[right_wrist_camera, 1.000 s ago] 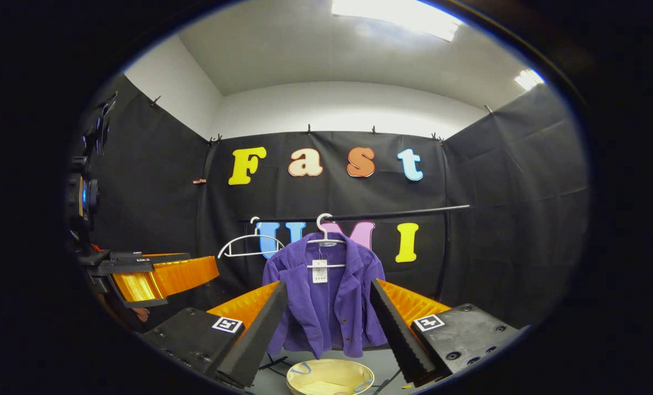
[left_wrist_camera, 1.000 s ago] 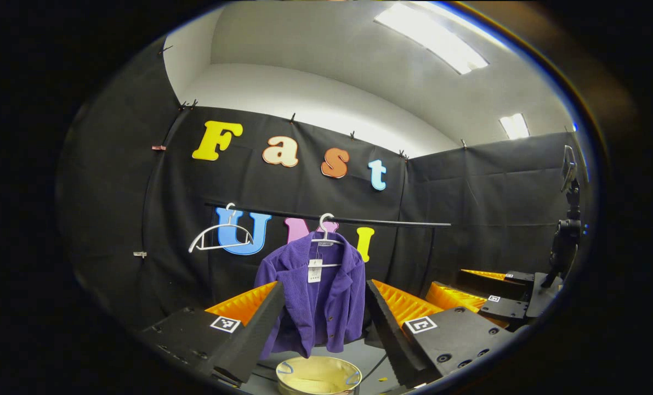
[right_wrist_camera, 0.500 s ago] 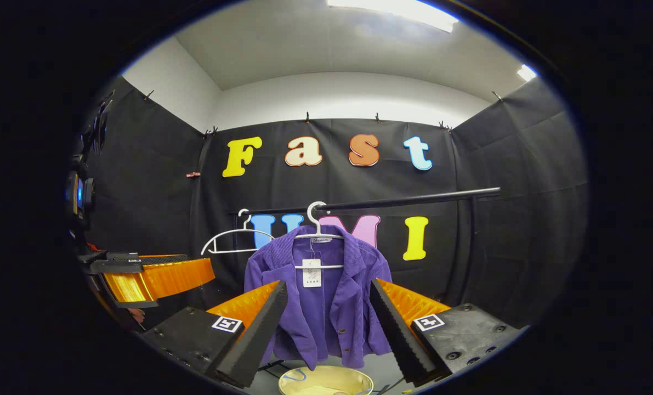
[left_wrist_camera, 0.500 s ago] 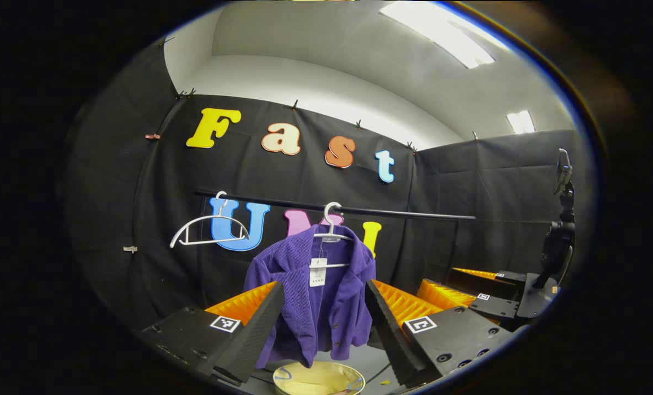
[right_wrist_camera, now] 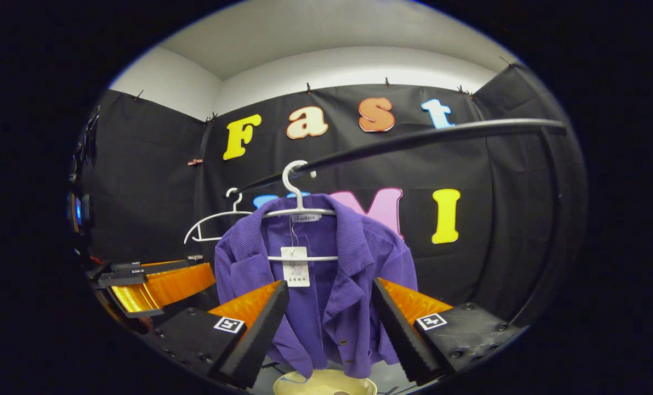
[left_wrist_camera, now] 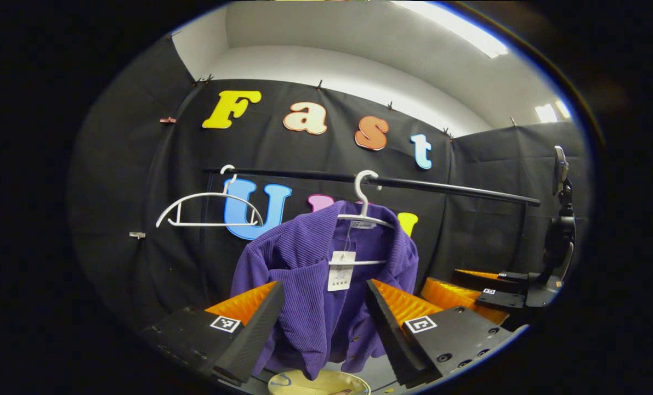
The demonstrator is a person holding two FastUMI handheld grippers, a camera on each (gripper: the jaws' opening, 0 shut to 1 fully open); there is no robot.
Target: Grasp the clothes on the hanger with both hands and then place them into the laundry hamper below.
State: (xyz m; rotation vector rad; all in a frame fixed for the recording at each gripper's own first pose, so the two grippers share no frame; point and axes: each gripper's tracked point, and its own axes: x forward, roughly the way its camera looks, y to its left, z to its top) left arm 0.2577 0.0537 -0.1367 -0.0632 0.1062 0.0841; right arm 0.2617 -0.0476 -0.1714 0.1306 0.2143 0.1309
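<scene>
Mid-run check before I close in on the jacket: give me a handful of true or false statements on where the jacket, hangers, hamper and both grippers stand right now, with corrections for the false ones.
1. The purple jacket hangs on a white hanger on the black rail. True.
2. The left gripper is shut on the jacket. False: its fingers are spread apart, with the jacket seen between them, not pressed.
3. A second white hanger on the rail is bare. True.
4. The hamper holds the jacket. False: the jacket is on its hanger above the hamper.
5. The right gripper is open. True.
</scene>
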